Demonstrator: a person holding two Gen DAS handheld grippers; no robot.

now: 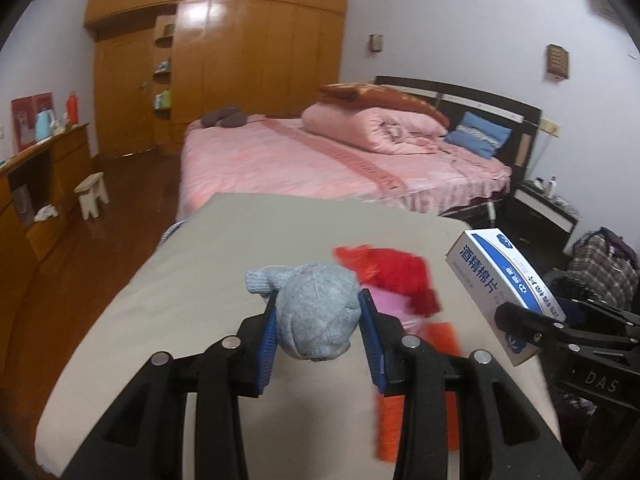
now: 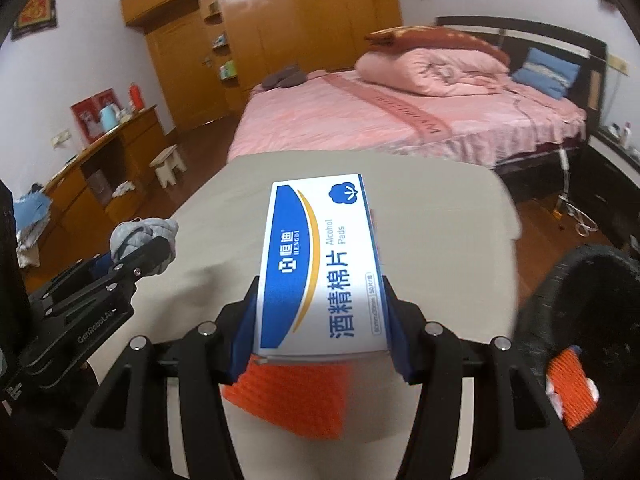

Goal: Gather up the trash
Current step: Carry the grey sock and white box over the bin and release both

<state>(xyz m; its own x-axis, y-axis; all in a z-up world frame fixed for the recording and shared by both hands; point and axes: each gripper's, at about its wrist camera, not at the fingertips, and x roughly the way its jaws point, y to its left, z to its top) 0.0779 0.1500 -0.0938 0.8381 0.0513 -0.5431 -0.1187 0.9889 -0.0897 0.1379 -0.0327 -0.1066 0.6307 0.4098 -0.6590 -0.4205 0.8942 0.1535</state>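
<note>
My left gripper (image 1: pixel 318 334) is shut on a balled grey sock (image 1: pixel 316 316), lifted above the beige table (image 1: pixel 192 300); the same sock (image 2: pixel 136 236) shows at the left of the right wrist view. My right gripper (image 2: pixel 320 328) is shut on a white and blue alcohol pads box (image 2: pixel 320 264), also held over the table; that box (image 1: pixel 504 276) appears at the right of the left wrist view. On the table lie a red crumpled bag (image 1: pixel 392 272), a pink sheet (image 1: pixel 388 304) and orange mesh pieces (image 2: pixel 288 400).
A black bin (image 2: pixel 592 320) stands at the table's right with orange mesh (image 2: pixel 568 392) inside. Beyond the table are a pink bed (image 1: pixel 320 160), a wooden wardrobe (image 1: pixel 240 60), a low cabinet (image 1: pixel 44 184), a small stool (image 1: pixel 92 194) and a checked bag (image 1: pixel 604 272).
</note>
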